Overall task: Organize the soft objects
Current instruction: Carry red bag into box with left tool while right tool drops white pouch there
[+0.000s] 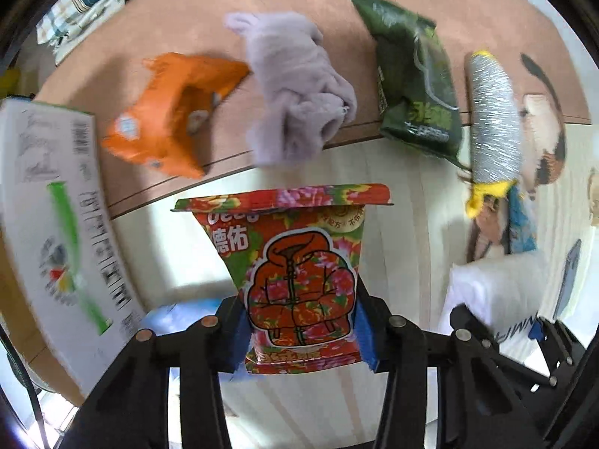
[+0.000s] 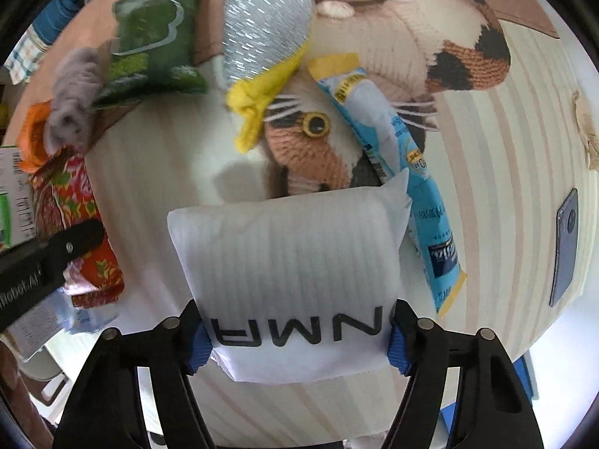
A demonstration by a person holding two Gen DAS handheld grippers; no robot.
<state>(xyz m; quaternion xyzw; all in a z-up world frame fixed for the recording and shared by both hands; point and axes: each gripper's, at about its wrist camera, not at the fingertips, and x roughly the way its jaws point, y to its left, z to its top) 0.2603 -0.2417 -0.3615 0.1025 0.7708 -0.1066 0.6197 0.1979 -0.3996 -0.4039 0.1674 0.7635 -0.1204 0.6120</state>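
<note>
My left gripper [image 1: 301, 333] is shut on a red floral wipes pack [image 1: 295, 262] and holds it above the pale striped table [image 1: 187, 247]. My right gripper [image 2: 297, 340] is shut on a white soft pack with black letters [image 2: 292, 262], also seen at the right of the left wrist view [image 1: 490, 292]. Beyond lie an orange pouch [image 1: 172, 112], a lilac cloth [image 1: 295, 89], a green pack [image 1: 415, 71] and a silver-and-yellow scrubber [image 1: 490, 119]. In the right wrist view the scrubber [image 2: 262, 37], a knitted cat [image 2: 374, 75] and a blue tube pack [image 2: 404, 157] lie ahead.
A white printed box [image 1: 56, 217] stands at the left. A brown mat [image 1: 209, 18] covers the far part of the table. A phone [image 2: 565, 247] lies near the right table edge. The left gripper's arm [image 2: 41, 262] shows at the left of the right wrist view.
</note>
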